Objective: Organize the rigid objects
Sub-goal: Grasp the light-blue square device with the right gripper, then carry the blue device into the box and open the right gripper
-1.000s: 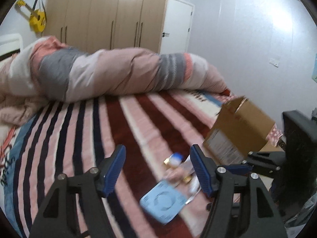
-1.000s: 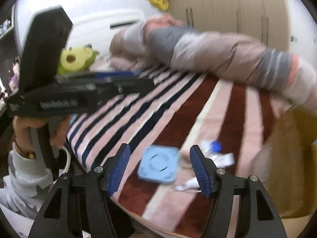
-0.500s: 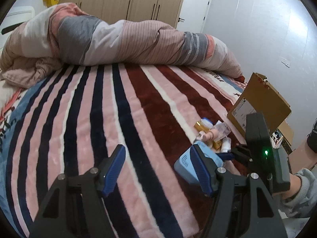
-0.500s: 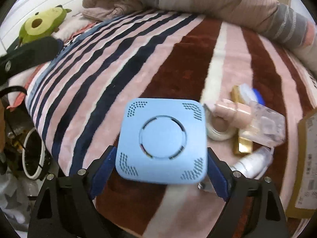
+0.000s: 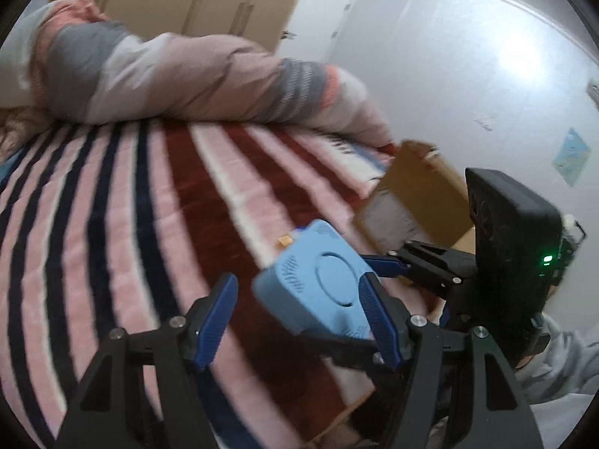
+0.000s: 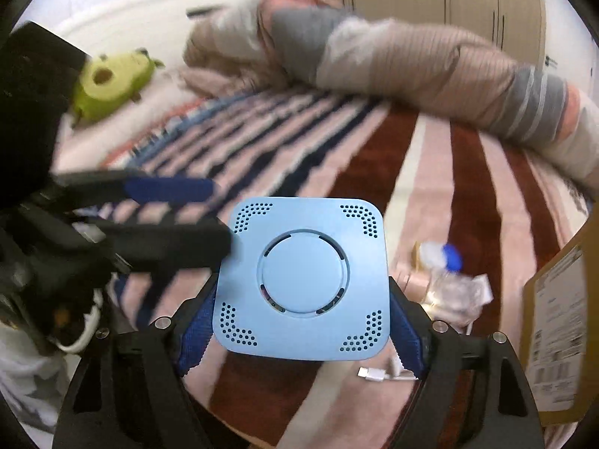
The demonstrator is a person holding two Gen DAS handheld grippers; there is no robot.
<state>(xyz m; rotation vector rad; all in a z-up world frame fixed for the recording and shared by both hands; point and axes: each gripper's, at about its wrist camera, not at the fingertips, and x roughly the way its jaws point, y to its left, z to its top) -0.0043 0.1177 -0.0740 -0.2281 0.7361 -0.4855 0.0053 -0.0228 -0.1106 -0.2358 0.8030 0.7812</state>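
Observation:
My right gripper (image 6: 299, 321) is shut on a light blue square device (image 6: 303, 280) with a round centre and dotted vents, and holds it above the striped bed. The same blue device (image 5: 318, 284) shows in the left wrist view, held by the right gripper (image 5: 374, 265) just in front of my left gripper. My left gripper (image 5: 299, 321) is open and empty; its right finger is close beside the device. A small pile of items, a blue-capped bottle (image 6: 445, 256) and clear packets (image 6: 456, 292), lies on the bed to the right.
A cardboard box (image 5: 419, 198) stands open at the bed's right edge, also in the right wrist view (image 6: 561, 318). A rolled duvet (image 5: 187, 78) lies across the far bed. A green avocado plush (image 6: 112, 82) sits far left. A white cable plug (image 6: 370, 374) lies near the edge.
My right gripper has lifted the blue device off the bed and raised it. My left gripper has swung right, close to the device, staying open.

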